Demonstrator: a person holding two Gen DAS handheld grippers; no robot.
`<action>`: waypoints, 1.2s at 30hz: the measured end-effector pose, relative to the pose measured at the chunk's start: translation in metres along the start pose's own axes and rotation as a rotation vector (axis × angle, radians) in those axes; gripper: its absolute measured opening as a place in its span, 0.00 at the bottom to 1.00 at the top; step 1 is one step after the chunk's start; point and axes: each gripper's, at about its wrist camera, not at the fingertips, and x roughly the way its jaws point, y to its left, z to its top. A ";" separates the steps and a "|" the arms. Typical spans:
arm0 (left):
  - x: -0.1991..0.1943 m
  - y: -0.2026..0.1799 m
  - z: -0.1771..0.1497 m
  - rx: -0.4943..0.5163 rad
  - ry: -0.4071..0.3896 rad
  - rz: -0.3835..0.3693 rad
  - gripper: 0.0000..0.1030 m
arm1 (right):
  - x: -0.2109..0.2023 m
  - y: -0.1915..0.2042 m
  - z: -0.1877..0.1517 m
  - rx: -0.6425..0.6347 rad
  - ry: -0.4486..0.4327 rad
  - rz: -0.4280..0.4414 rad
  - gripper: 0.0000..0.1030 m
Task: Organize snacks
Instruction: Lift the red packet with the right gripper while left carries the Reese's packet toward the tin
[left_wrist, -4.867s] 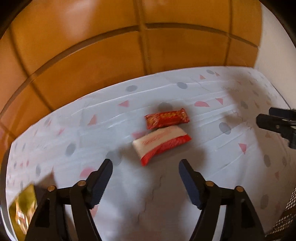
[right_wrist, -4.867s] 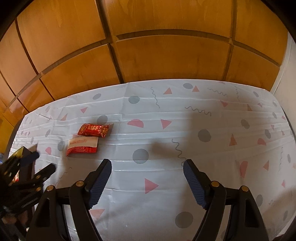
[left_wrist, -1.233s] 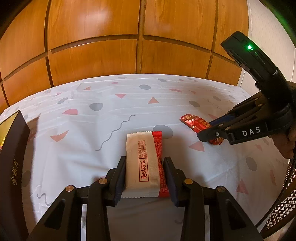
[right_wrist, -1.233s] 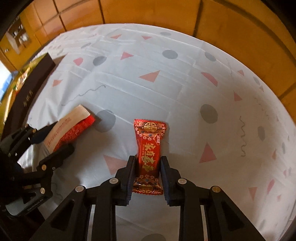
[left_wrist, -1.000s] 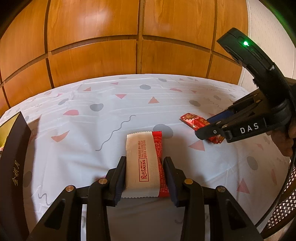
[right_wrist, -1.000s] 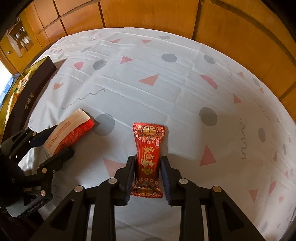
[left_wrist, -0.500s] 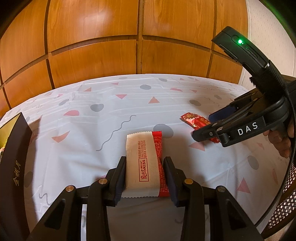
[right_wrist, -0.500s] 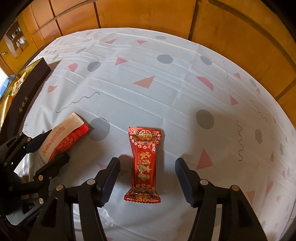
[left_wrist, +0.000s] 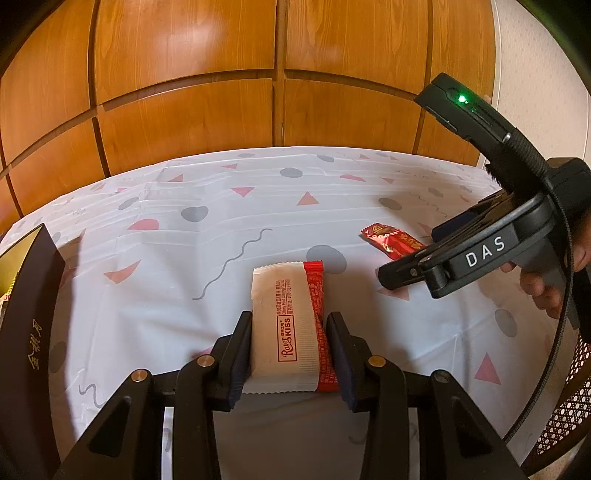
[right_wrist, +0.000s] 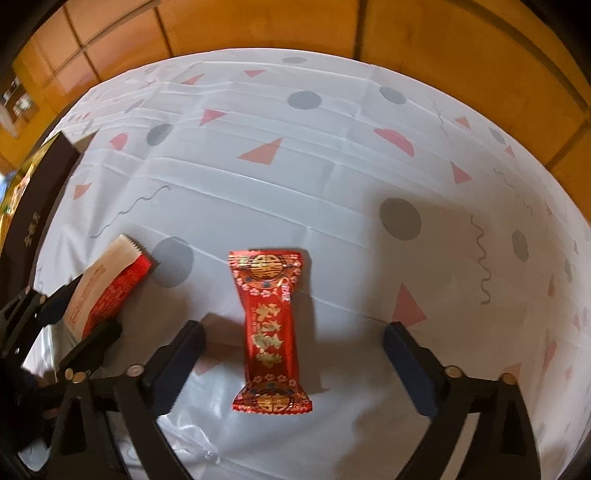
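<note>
At far left stands a dark box (left_wrist: 26, 332) — neither snack is in it yet. The left gripper (left_wrist: 290, 354) clamps the white-and-red wafer pack (left_wrist: 288, 328) on the bench (left_wrist: 221, 229). The right gripper (right_wrist: 291, 347), clamped a second ago, now gapes around the red candy (right_wrist: 271, 332) — released, lying flat.

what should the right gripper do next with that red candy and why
Probably close again: the right gripper stands open, fingers apart on either side of the red candy, which lies loose on the tablecloth, while the left gripper already clamps the white-and-red wafer pack.
</note>
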 end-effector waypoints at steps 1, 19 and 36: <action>0.000 0.000 0.000 -0.002 0.000 -0.002 0.39 | 0.001 -0.001 0.000 0.000 -0.001 0.001 0.98; -0.019 0.034 0.008 -0.211 0.118 -0.119 0.36 | -0.006 0.015 0.004 -0.138 -0.067 0.025 0.26; -0.130 0.140 0.015 -0.438 0.017 0.123 0.36 | -0.010 0.035 -0.007 -0.238 -0.093 -0.063 0.25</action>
